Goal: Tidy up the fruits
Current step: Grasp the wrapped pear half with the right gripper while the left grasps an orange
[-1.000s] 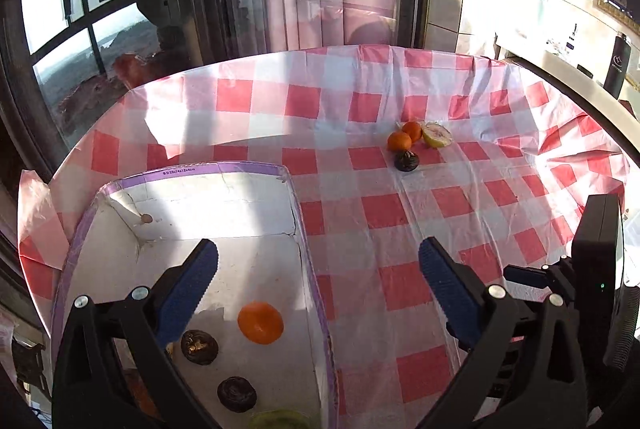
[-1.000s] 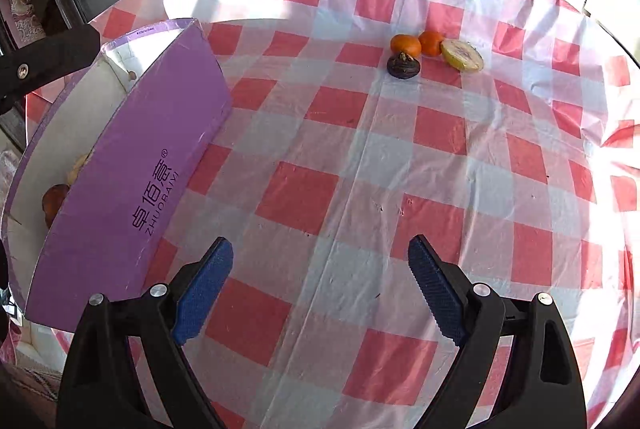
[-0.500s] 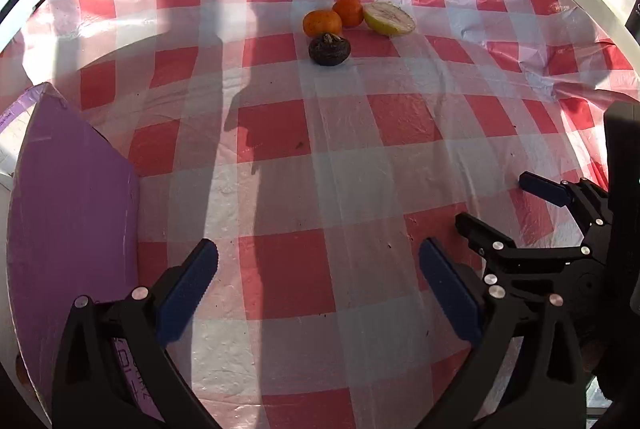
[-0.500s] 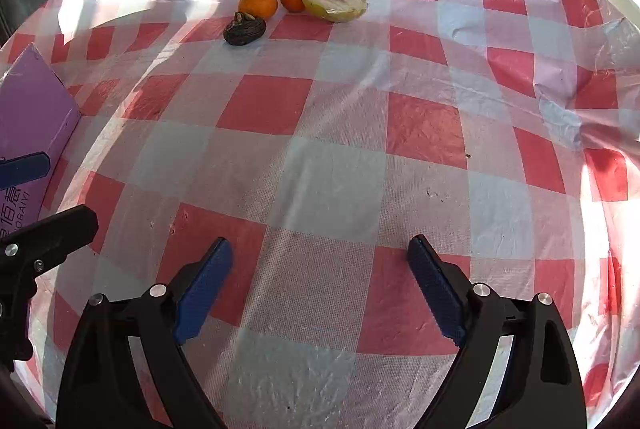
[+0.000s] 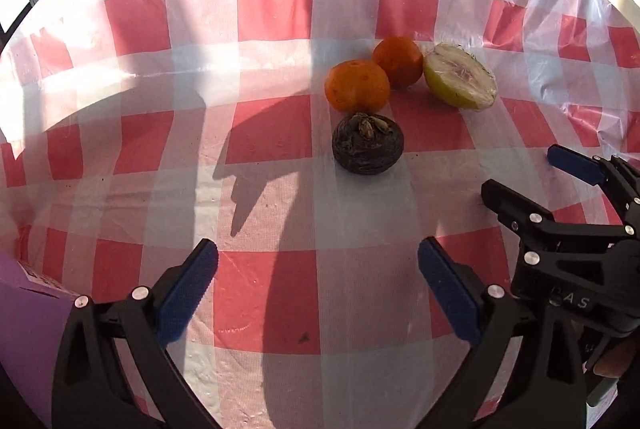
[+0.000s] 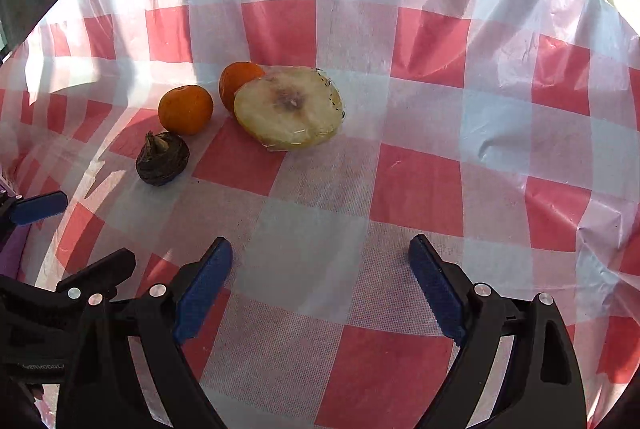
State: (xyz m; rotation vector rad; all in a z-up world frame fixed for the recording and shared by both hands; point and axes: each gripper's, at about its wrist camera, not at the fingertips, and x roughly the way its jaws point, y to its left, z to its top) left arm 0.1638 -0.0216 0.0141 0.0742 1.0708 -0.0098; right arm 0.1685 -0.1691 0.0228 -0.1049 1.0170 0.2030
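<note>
**Both grippers spread wide, fruit cluster ahead**

We hold the left gripper (image 5: 318, 283) with its blue pads (image 5: 186, 291) spread wide and nothing between them, low over the red-and-white checked tablecloth (image 5: 272, 149). Our right gripper (image 6: 320, 279) is likewise spread and empty above the cloth.

From the left wrist view, the fruit sits at about 12 o'clock, a little to the right: a dark wrinkled fruit (image 5: 368, 148) nearest us, an orange (image 5: 357, 85) just behind it, a second orange (image 5: 398, 61) touching the first at its 1 o'clock, and a pale halved fruit (image 5: 460, 81) wrapped in clear film beside that at 3 o'clock.

From the right wrist view, the same cluster lies at roughly 11 o'clock, the halved fruit's cut face turned towards us.

A purple box (image 5: 28, 329) edge shows at 8 o'clock in the left view, well apart from the fruit.
</note>
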